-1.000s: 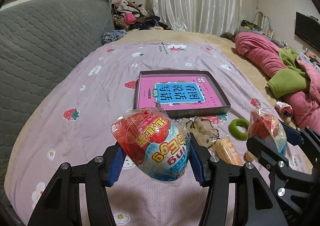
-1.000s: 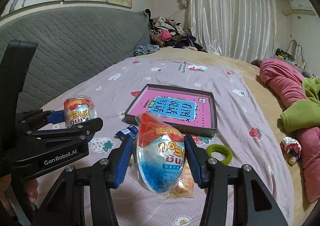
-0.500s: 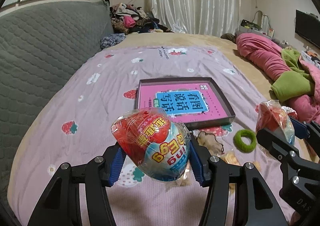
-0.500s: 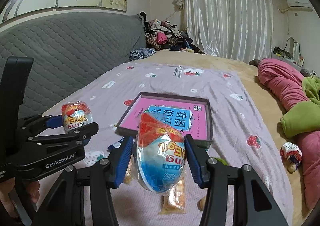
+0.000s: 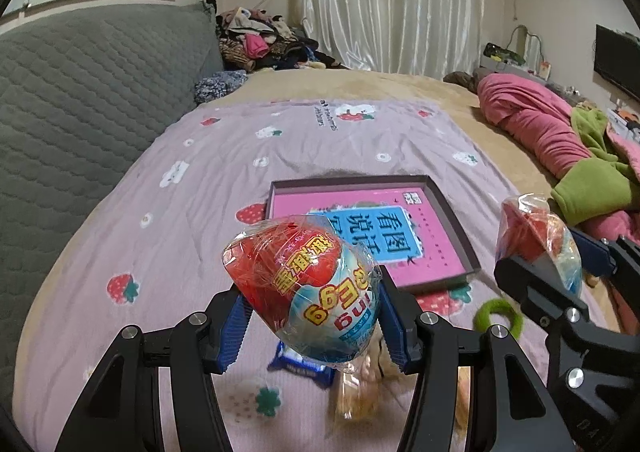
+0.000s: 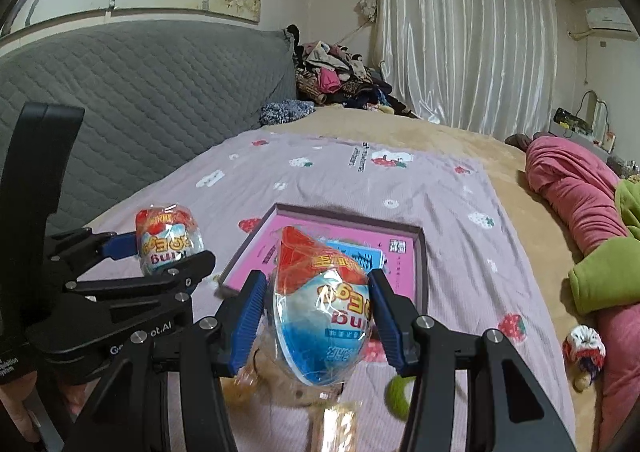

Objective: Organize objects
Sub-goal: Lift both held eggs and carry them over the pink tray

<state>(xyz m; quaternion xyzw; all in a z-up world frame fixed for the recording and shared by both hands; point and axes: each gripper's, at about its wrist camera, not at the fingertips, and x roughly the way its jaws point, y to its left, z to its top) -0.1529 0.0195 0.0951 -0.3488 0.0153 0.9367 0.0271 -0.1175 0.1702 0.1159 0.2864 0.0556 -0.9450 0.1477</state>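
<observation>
Objects on a bed, noted large to small. Lilac strawberry-print sheet [image 5: 168,236] covers the mattress, grey quilted headboard [image 5: 72,100] along its left edge, pink-and-green bedding heap [image 5: 560,148] on the right. Shallow dark tray [image 5: 472,252] lies flat mid-sheet, its bottom filled by a pink sheet with a blue title panel [image 5: 376,236]. Left gripper [image 5: 312,316] is clamped on a wrapped surprise egg [image 5: 308,288], red end tilted up-left, blue pads against both flanks, held in the air short of the tray's near edge. Right gripper [image 6: 318,312] grips a second wrapped egg [image 6: 324,304], red tip up, likewise held above the sheet on the near side of the tray (each gripper shows at the edge of the other's view). Below them on the sheet: a clear snack packet [image 5: 356,388], a blue wrapper [image 5: 304,366], a green fuzzy ring [image 5: 498,314] just off the tray's near right corner, and a small doll [image 6: 584,352] well apart beside the pink bedding.
</observation>
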